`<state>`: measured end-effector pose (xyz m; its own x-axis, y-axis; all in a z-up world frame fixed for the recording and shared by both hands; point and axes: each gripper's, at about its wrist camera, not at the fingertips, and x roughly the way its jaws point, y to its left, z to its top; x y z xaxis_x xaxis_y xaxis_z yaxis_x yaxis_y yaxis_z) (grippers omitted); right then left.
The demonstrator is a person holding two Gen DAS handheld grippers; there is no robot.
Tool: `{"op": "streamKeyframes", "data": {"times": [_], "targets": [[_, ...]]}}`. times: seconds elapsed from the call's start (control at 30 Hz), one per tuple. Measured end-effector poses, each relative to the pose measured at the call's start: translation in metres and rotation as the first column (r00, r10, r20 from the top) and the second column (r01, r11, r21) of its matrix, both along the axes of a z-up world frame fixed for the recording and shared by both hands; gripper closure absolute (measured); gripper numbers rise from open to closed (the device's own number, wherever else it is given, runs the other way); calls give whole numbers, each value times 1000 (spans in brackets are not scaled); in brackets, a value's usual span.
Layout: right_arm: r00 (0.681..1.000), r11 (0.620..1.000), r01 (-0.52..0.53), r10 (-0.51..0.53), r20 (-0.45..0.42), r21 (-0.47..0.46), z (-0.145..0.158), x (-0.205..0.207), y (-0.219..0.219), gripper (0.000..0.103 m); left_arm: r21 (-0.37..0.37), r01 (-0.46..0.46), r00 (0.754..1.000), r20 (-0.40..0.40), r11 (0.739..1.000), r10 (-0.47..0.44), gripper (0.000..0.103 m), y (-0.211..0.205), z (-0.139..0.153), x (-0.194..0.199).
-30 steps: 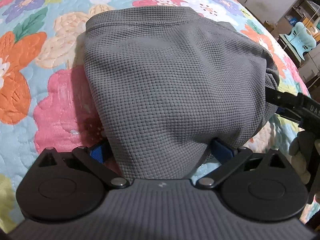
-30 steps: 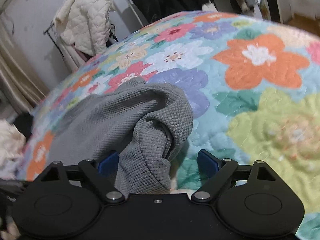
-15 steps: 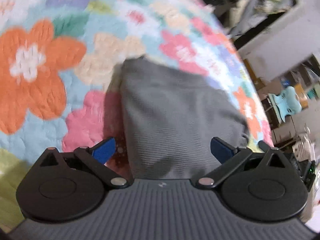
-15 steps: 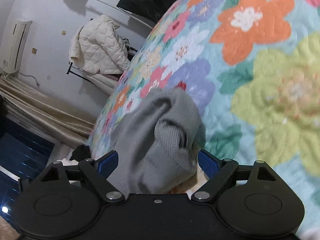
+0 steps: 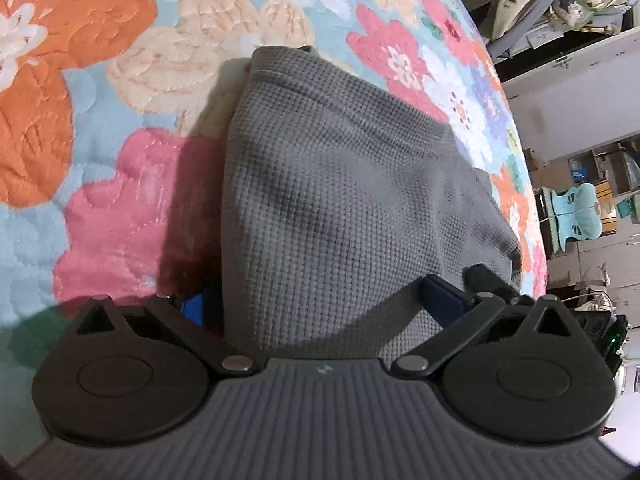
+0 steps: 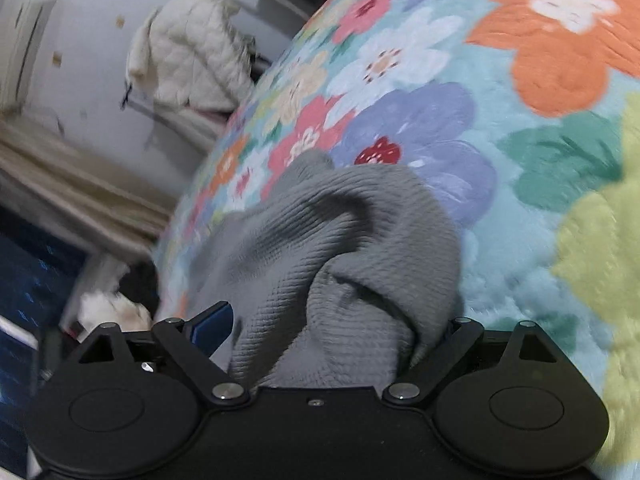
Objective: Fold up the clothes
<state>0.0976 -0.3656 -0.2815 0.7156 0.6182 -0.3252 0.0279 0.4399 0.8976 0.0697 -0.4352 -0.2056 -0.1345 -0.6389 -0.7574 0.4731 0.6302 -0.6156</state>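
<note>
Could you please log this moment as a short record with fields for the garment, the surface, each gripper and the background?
garment: grey waffle-knit garment, partly folded, bunched at the right-hand end
surface: floral quilt, garment lying on it
left gripper: left gripper, jaws wide apart, straddling the garment's near edge
right gripper: right gripper, jaws spread, bunched fabric between them
background: white quilted jacket hanging by the wall; light blue chair beyond the bed

Left gripper [image 5: 320,304] and right gripper [image 6: 320,326] both hold their jaws spread wide.
</note>
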Motion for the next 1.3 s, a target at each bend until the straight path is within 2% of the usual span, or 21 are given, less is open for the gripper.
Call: {"op": "streamKeyframes", "data": {"times": [0.07,0.13,0.23,0.3,0.43,0.5,0.57,0.63,0.67,0.7,0.73,0.8,0.83,0.87,0.93,0.97,1.0,1.03,1.13,1.23,1.3], "targets": [[1000,998,-26,27,15,-56,6,5,4,8,-4,11,1000,18,1000,-11,5,-1,1,0],[999,994,-41,44,31,-105,13,5,5,19,-3,18,999,29,1000,-18,6,-2,2,0],[997,991,-36,44,57,-128,18,-5,-3,37,-1,23,999,39,1000,-23,6,-3,3,-1],[996,990,-23,35,84,-140,22,-17,-10,65,-1,24,999,42,1000,-24,6,-2,3,-1],[992,976,-23,49,116,-216,31,-29,-8,64,-10,17,999,35,1000,-16,2,0,0,-1],[996,985,-11,26,81,-171,27,-29,-14,52,-16,16,999,29,1000,-15,0,-1,-2,-1],[999,991,8,-1,52,-134,23,-31,-25,47,-18,23,999,32,1000,-23,0,-3,-3,0],[999,993,20,-15,38,-120,18,-34,-34,34,-13,53,998,41,998,-52,0,-7,-3,0],[1000,993,21,-18,25,-114,14,-34,-38,21,-12,72,996,45,997,-71,0,-9,-3,0],[1000,995,11,-11,8,-95,8,-32,-40,17,-14,103,993,50,995,-103,4,-12,-1,0],[1000,999,-16,15,-9,-52,1,-27,-39,16,-17,122,991,62,992,-120,23,-14,2,0],[996,995,-91,91,-1,40,-11,-16,-33,16,-16,158,983,100,987,-156,39,-20,9,-4],[985,984,-170,168,34,59,-13,-7,-24,16,-3,179,975,137,984,-177,49,-25,15,-6],[974,974,-224,221,56,39,-11,2,-14,19,11,200,965,173,980,-199,53,-29,20,-9],[972,974,-227,228,52,-17,-7,15,-6,36,33,235,942,237,971,-236,61,-40,33,-12],[974,975,-221,221,57,9,-7,21,-9,51,42,253,929,269,967,-255,63,-47,42,-13],[975,976,-214,212,62,32,-5,25,-13,56,48,279,909,310,959,-280,69,-58,53,-14],[976,978,-207,205,74,24,1,28,-17,57,53,303,887,349,952,-302,70,-70,64,-14],[971,980,-164,181,154,-113,36,30,-27,59,42,355,830,446,934,-336,70,-115,101,-11],[964,990,-53,85,251,-132,67,33,-58,59,8,416,775,521,910,-358,70,-174,139,-7],[951,988,52,-3,310,-148,84,34,-85,59,0,462,727,573,887,-379,70,-217,163,-9]]}}
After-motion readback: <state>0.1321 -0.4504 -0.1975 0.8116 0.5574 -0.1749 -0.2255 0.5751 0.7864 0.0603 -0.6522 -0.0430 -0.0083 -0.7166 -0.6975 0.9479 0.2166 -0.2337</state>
